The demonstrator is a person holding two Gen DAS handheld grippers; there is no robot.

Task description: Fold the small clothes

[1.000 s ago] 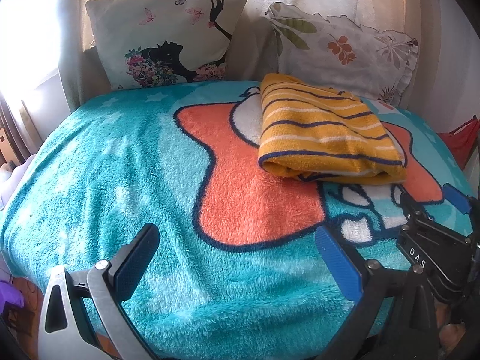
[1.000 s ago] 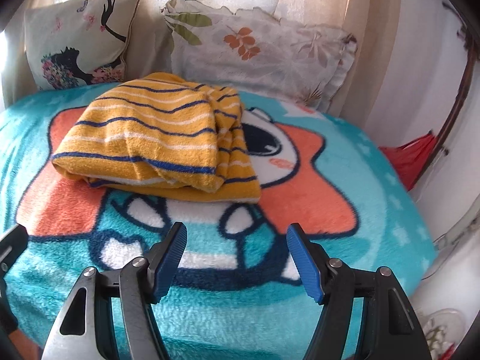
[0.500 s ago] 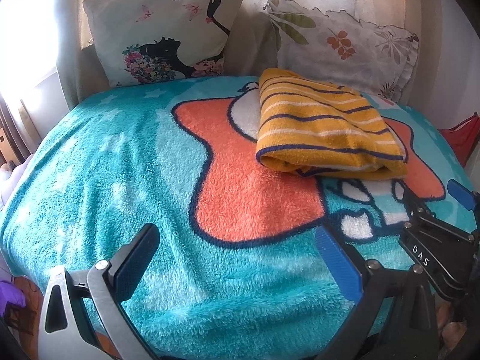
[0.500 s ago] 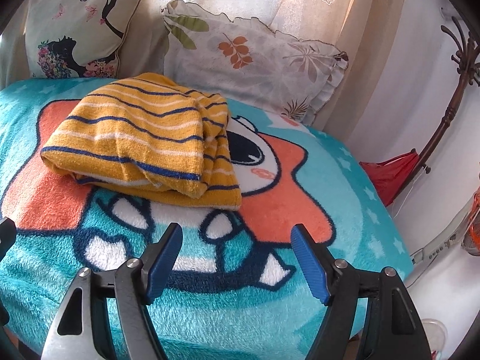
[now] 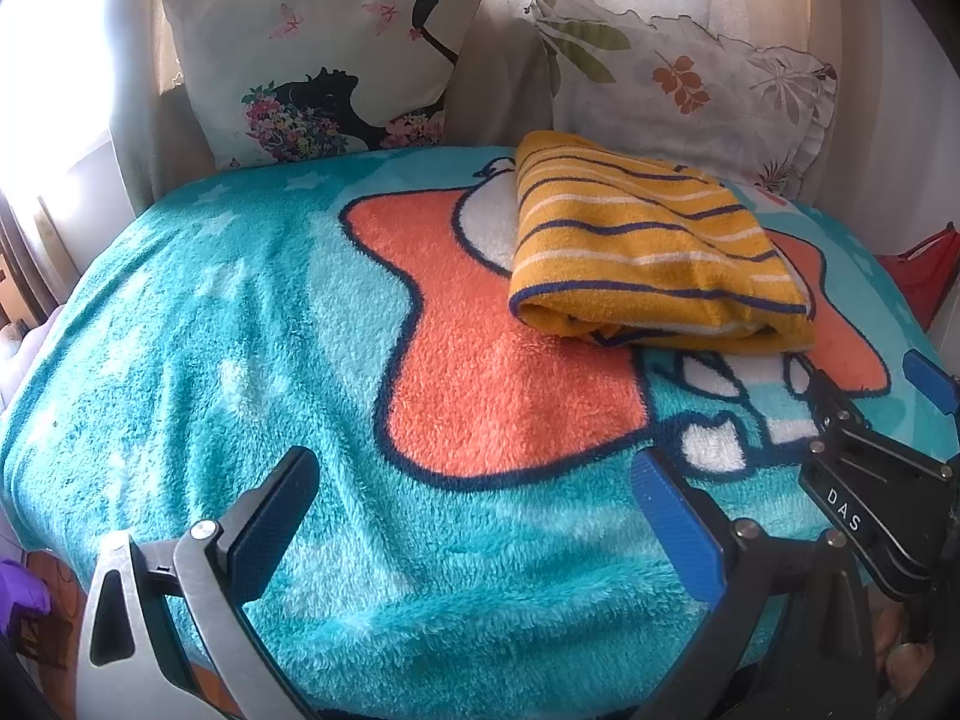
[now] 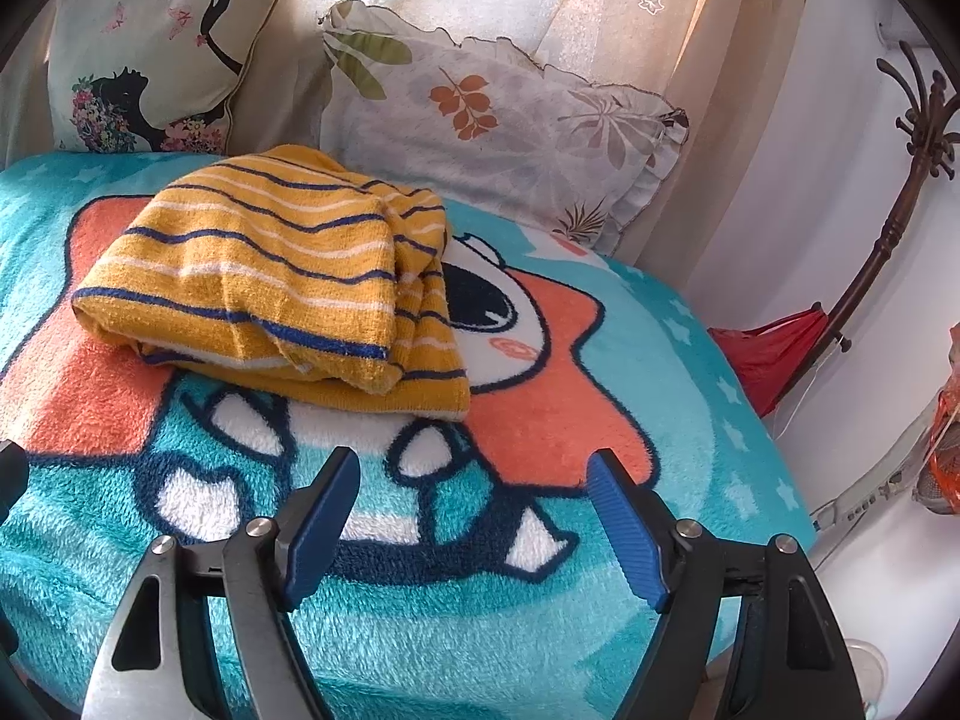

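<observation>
Bed under a fleecy teal blanket with an orange cartoon print; two pillows against a curtain along the top of both views.

Striped yellow garment: folded into a thick bundle, lying on the blanket in the upper middle of the right view and right of centre in the left view. Nothing touches it. In the right view the top layer sits askew, with a lower layer poking out along the near and right edges.

My left tool: fingers wide apart, empty, low in the frame over bare blanket, well short of the bundle. My right tool: also spread, empty, near the bundle's front edge but clear of it.

Risks, as I judge them:
- Pinching only the top layer would peel the fold open.
- The plush blanket could snag in a fingertip and lift with the cloth.
- The bundle is thick; a shallow bite may slip off.
- My tools sit close together at the right of the left view; reaching in together could knock them.
</observation>
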